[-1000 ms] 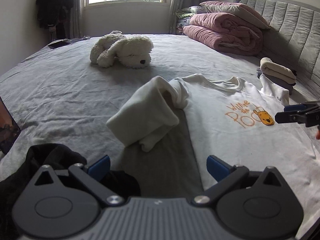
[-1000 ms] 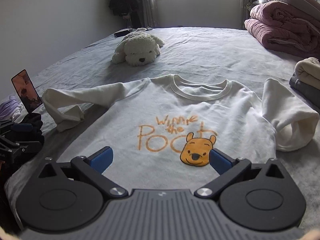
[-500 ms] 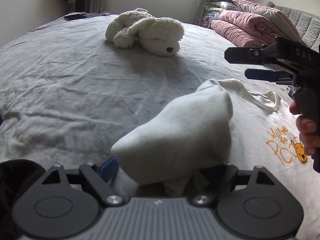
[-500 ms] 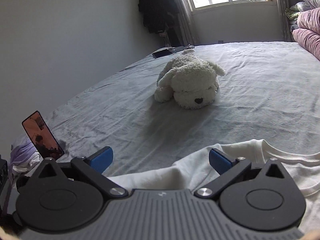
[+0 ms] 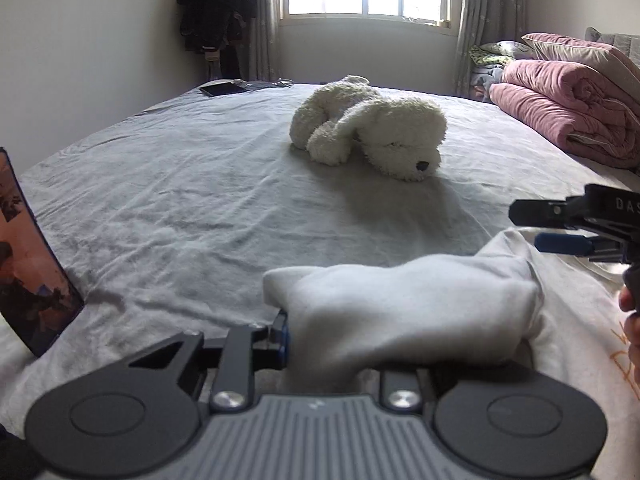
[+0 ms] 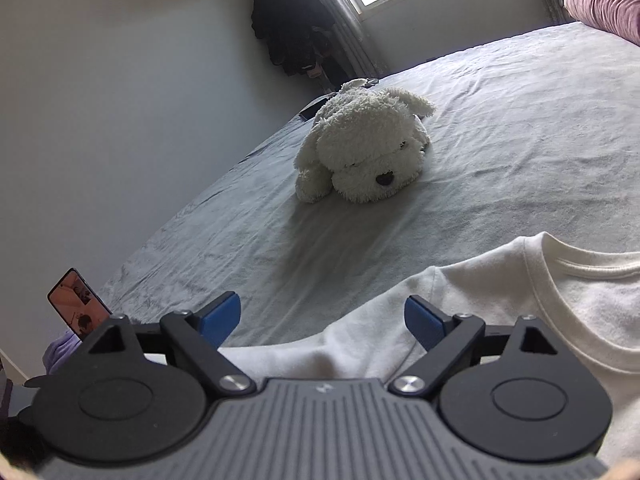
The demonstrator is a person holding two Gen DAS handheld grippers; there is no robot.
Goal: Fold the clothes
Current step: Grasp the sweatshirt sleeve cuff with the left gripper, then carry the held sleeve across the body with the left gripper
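Note:
A cream sweatshirt (image 6: 560,312) with orange print lies flat on the grey bed (image 5: 192,208). Its left sleeve (image 5: 400,308) is bunched up in the left wrist view. My left gripper (image 5: 344,344) is closing on that sleeve: the left blue pad (image 5: 282,339) touches the cloth and the right pad is hidden under it. My right gripper (image 6: 322,320) hovers over the shirt's shoulder beside the collar (image 6: 552,276), its jaws wide but closing, with cloth below them and nothing pressed. The right gripper (image 5: 528,227) also shows at the right edge of the left wrist view, held by a hand (image 5: 630,320).
A white plush dog (image 5: 372,132) lies mid-bed beyond the shirt. Folded pink quilts (image 5: 568,108) are stacked at the far right. A propped phone (image 5: 28,264) stands at the near left edge. Dark clothes (image 5: 216,8) hang in the far corner by the window.
The left gripper moved up to the bunched sleeve and its jaws narrowed onto it. The right gripper swung left from over the print to the shirt's shoulder and its jaws began narrowing.

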